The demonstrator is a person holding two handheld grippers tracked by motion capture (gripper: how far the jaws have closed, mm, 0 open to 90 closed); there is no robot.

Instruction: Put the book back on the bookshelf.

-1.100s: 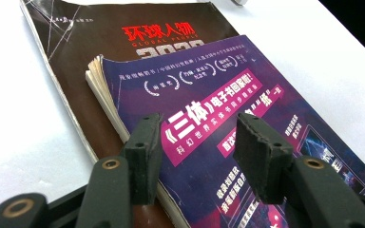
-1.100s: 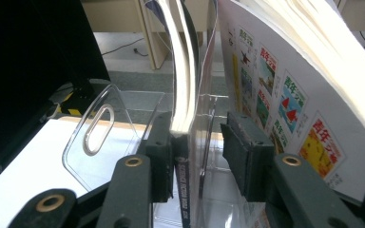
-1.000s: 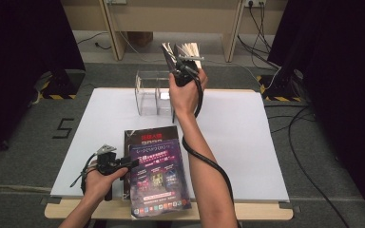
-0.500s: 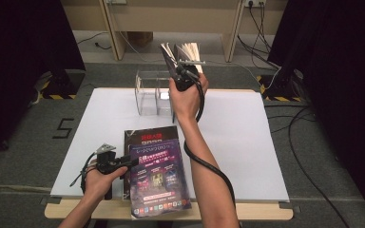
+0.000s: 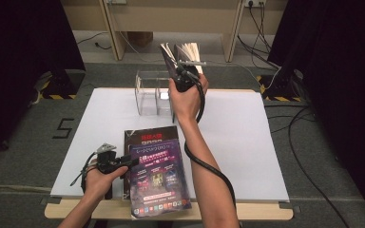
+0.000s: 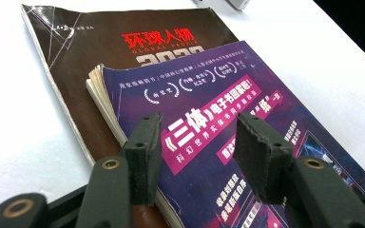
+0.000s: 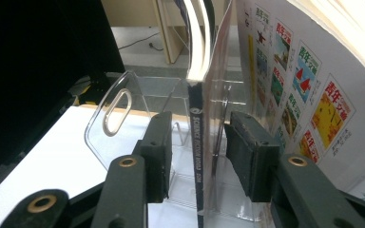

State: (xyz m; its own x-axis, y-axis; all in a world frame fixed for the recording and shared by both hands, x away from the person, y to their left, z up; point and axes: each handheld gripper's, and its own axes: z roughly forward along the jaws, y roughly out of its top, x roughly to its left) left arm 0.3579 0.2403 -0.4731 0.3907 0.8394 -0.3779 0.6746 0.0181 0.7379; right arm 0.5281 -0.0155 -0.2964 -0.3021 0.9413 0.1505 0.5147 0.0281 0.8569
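Right gripper view: right tool (image 7: 195, 152) loosened around magazine (image 7: 197, 156).

The person's forearms are bare, with no sleeves on them. Each hand carries a black gripper. The left gripper (image 5: 123, 162) has a small grey three-cornered plate on top and thin black cables hanging in loops at its side. The right gripper (image 5: 183, 71) has a thick black cable that runs down along the arm in one long curve. The fingers (image 6: 143, 152) are matte black, square blocks with a rough, foam-like surface. Behind them the black arms of each gripper show round brass-coloured rivets.
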